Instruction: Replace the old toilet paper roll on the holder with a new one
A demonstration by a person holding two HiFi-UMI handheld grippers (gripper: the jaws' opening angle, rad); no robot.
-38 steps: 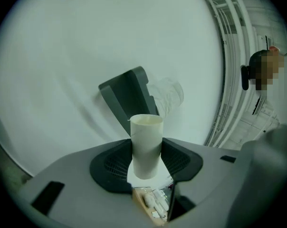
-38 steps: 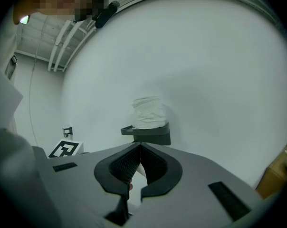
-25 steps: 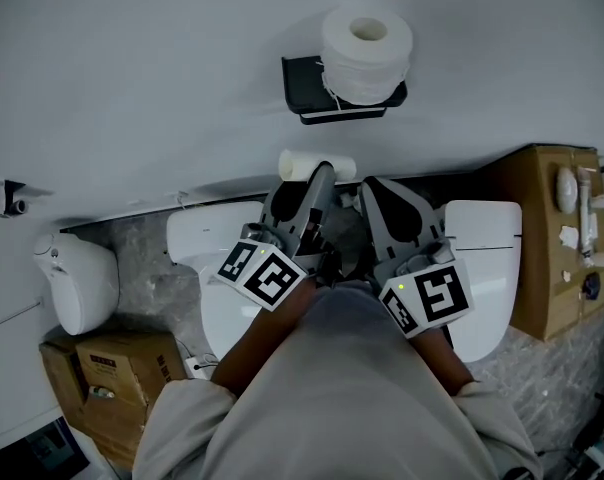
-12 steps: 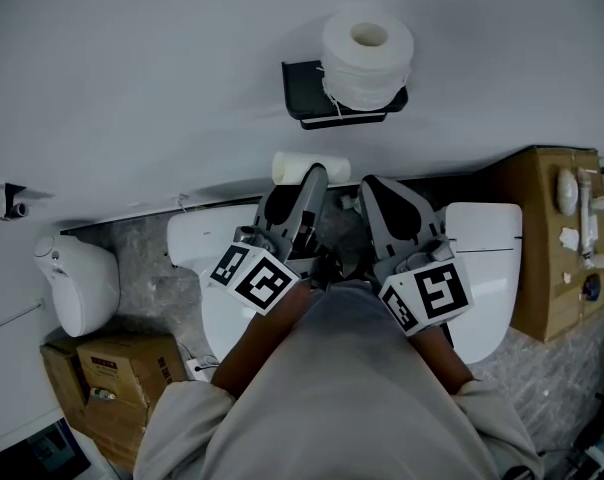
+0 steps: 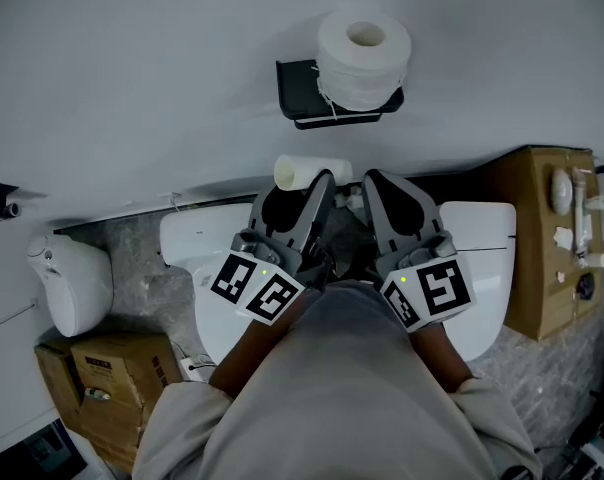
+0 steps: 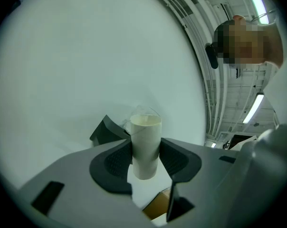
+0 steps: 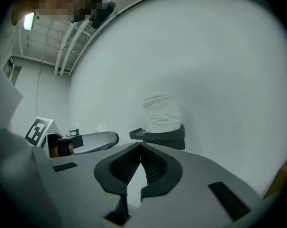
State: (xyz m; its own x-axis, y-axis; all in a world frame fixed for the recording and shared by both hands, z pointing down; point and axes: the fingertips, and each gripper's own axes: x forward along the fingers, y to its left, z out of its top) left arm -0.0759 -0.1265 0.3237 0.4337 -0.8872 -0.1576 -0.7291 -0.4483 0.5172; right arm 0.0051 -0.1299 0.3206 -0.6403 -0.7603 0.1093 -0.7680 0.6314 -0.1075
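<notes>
A full white toilet paper roll [image 5: 363, 56] stands on end on the black wall holder [image 5: 300, 90]; the right gripper view shows the same roll [image 7: 161, 114] and holder [image 7: 162, 137]. Below it my left gripper [image 5: 317, 186] is shut on an empty cardboard tube [image 5: 307, 171]. Its jaws have just been closing a little, and the pads press the tube [image 6: 145, 144] from both sides, with the holder [image 6: 104, 130] behind. Beside it my right gripper [image 5: 379, 186] is shut with nothing between its pads [image 7: 148, 163].
A white wall fills the upper half. Under the grippers sit two white toilets [image 5: 197, 248] [image 5: 482, 258]. A brown cardboard box [image 5: 542, 238] with small items stands at the right. More boxes [image 5: 102, 378] and a white unit [image 5: 72, 283] are at the left.
The left gripper has rolled slightly with the tube in it, and its marker cube has shifted a little. The right gripper has stayed in place.
</notes>
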